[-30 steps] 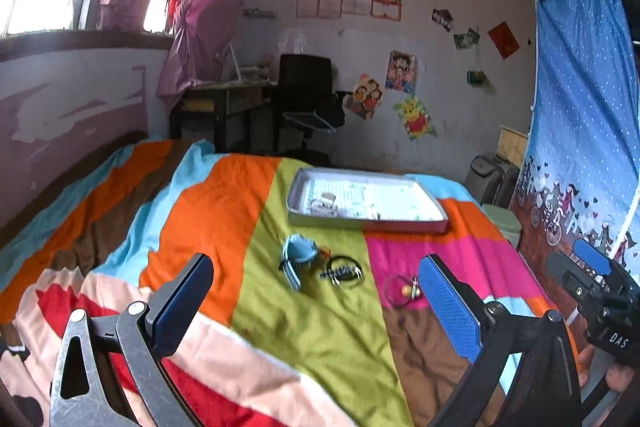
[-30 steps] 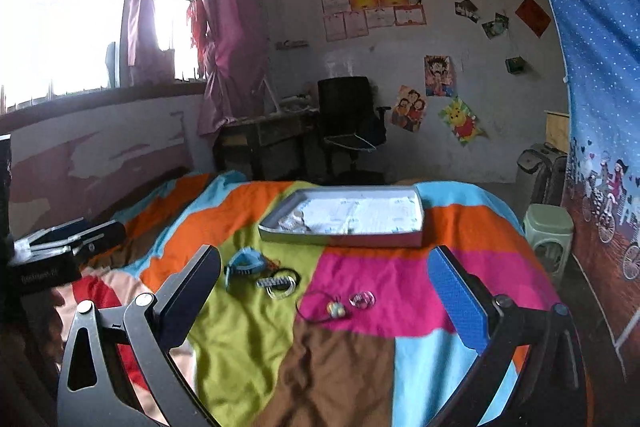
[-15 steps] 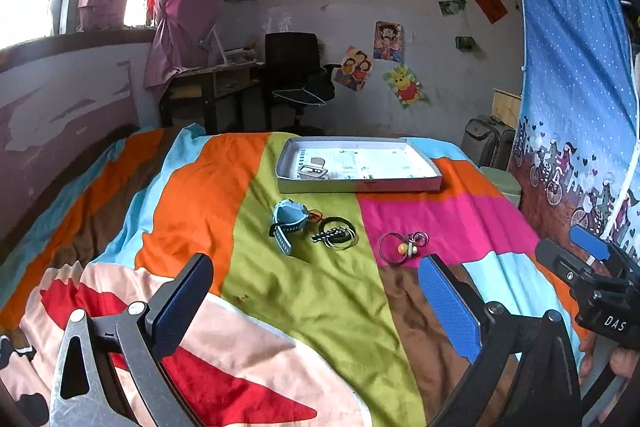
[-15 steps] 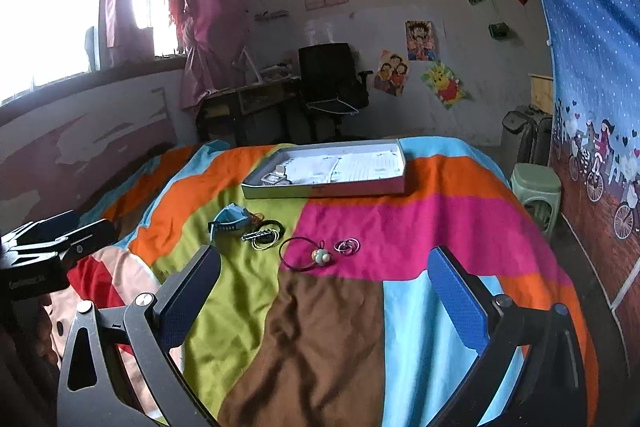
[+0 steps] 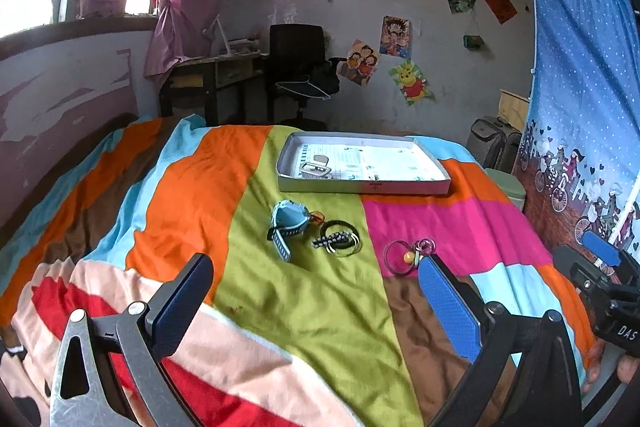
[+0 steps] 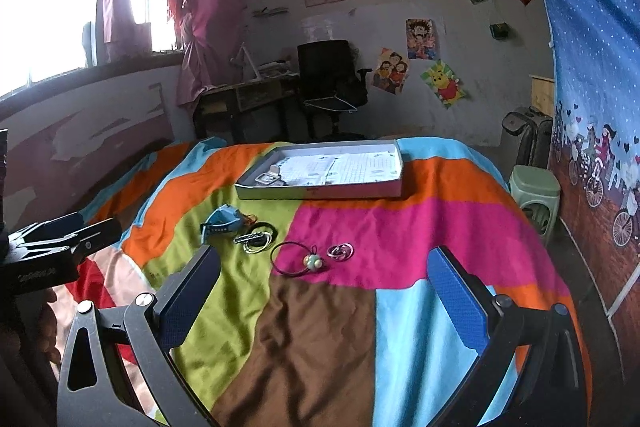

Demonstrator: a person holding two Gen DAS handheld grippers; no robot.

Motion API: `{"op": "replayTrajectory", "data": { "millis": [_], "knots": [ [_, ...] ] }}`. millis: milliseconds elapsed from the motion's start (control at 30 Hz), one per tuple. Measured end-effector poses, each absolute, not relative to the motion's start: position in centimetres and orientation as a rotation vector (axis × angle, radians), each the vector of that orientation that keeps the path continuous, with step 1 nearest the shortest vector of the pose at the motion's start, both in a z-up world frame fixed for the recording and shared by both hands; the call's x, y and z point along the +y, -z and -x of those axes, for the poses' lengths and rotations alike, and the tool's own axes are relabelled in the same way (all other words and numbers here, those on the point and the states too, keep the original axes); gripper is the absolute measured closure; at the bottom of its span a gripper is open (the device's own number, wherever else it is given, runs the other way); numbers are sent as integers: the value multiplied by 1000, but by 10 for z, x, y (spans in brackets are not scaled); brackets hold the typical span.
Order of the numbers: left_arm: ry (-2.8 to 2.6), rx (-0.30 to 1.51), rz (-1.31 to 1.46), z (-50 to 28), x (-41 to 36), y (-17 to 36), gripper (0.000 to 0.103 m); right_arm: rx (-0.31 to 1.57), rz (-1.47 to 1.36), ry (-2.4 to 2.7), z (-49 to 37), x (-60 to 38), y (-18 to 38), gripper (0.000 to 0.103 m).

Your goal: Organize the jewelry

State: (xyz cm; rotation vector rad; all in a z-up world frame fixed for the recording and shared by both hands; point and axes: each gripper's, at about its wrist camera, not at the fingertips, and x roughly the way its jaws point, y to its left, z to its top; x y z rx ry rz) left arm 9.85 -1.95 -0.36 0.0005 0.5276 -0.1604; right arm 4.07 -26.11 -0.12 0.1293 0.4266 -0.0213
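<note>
A shallow grey tray [image 5: 404, 184] [image 6: 320, 191] lined with paper lies far on the striped bedspread, with a small silver piece [image 5: 316, 169] in its left end. In front of it lie a blue watch [image 5: 289, 221] [image 6: 223, 220], black hair ties with a beaded clip [image 5: 338, 239] [image 6: 256, 237], a thin hair tie with a bead [image 5: 405, 257] [image 6: 308, 261] and a small pink ring [image 6: 340, 250]. My left gripper [image 5: 316, 303] is open and empty, above the near bedspread. My right gripper [image 6: 324, 299] is open and empty, just short of the beaded hair tie.
The bedspread [image 5: 192, 195] covers the whole bed. A wall runs along the left. A desk and black chair [image 5: 298, 67] stand beyond the bed. A green stool [image 6: 534, 187] and a blue curtain [image 6: 592, 67] are on the right.
Both grippers have drawn back from the jewelry and tilted a little, so the tray and items sit farther away and lower in view. Both stayed open and empty.
</note>
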Motion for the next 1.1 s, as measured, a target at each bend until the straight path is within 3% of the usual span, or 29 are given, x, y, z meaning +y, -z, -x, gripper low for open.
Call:
{"op": "replayTrajectory", "data": {
  "millis": [467,933,1067,1100],
  "knots": [
    [230,541,27,-173,-45,32,0,445,-136,41,-116,-309,-1,1],
    [292,577,-1,-234,-81,87,0,543,-198,28,-200,-329,67,2],
    [322,631,39,-245,-79,103,3,602,-213,8,-212,-330,87,13],
    [332,640,46,-247,-78,106,5,615,-219,0,-215,-330,90,20]
  ]
}}
